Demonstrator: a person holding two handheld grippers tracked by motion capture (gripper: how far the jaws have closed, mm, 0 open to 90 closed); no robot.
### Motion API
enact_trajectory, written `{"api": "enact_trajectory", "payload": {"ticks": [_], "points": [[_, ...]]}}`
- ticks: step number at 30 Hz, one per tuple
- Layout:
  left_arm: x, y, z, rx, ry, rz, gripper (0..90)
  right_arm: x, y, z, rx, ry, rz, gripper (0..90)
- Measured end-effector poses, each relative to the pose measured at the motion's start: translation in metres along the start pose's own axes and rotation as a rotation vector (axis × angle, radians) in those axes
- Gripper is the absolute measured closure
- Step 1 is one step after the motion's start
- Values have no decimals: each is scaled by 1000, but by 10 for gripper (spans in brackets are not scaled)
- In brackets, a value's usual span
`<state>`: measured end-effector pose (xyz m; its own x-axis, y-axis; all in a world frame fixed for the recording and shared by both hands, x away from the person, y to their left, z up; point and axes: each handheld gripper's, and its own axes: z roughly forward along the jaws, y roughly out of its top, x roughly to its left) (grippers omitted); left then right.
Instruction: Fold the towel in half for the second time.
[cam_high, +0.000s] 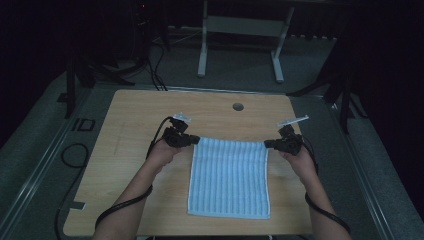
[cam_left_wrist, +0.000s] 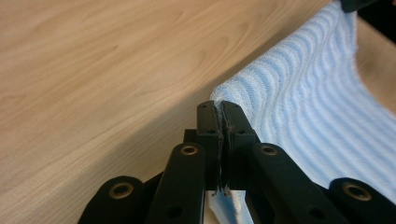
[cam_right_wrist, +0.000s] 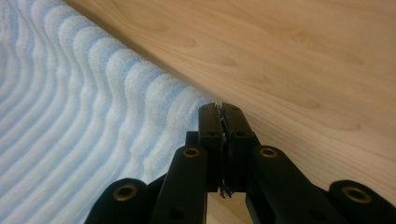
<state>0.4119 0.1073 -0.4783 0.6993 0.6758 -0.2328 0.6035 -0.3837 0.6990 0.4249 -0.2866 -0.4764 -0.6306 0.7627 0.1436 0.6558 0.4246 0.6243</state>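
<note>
A light blue striped towel (cam_high: 229, 180) lies lengthwise on the wooden table (cam_high: 130, 120), its far edge lifted between the two hands. My left gripper (cam_high: 196, 140) is shut on the towel's far left corner. In the left gripper view that gripper (cam_left_wrist: 220, 105) pinches the cloth edge while the towel (cam_left_wrist: 308, 112) stretches away to the right. My right gripper (cam_high: 267, 144) is shut on the far right corner. Its own view shows the gripper (cam_right_wrist: 220, 106) clamped at the edge of the towel (cam_right_wrist: 65, 107), which spreads out to the left.
A round cable hole (cam_high: 238, 106) sits in the table near its far edge. Beyond the table stands a white desk frame (cam_high: 240, 45) on a dark floor. Black cables (cam_high: 120, 205) trail from both grippers along the forearms.
</note>
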Motion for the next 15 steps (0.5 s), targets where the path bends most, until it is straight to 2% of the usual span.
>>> {"api": "enact_trajectory", "payload": {"ticks": [3,5,7,8,13,15], "points": [[-9,-1,-10,-11,3,25,867,9,0,-12,-21,-12,-37,877],[-12,-4,-17,-23,-20,8,867,17,-1,-21,-41,-19,-63,878],[-19,-8,-24,-23,5,28,867,27,-6,-30,-73,-12,-81,877],[-22,-11,-28,-26,-6,28,867,33,-9,-36,-85,-5,-93,877],[-47,-37,-48,-25,-27,76,866,60,-36,-62,-140,16,-147,877],[-56,-49,-54,-14,-69,76,866,69,-50,-68,-144,34,-151,877]]}}
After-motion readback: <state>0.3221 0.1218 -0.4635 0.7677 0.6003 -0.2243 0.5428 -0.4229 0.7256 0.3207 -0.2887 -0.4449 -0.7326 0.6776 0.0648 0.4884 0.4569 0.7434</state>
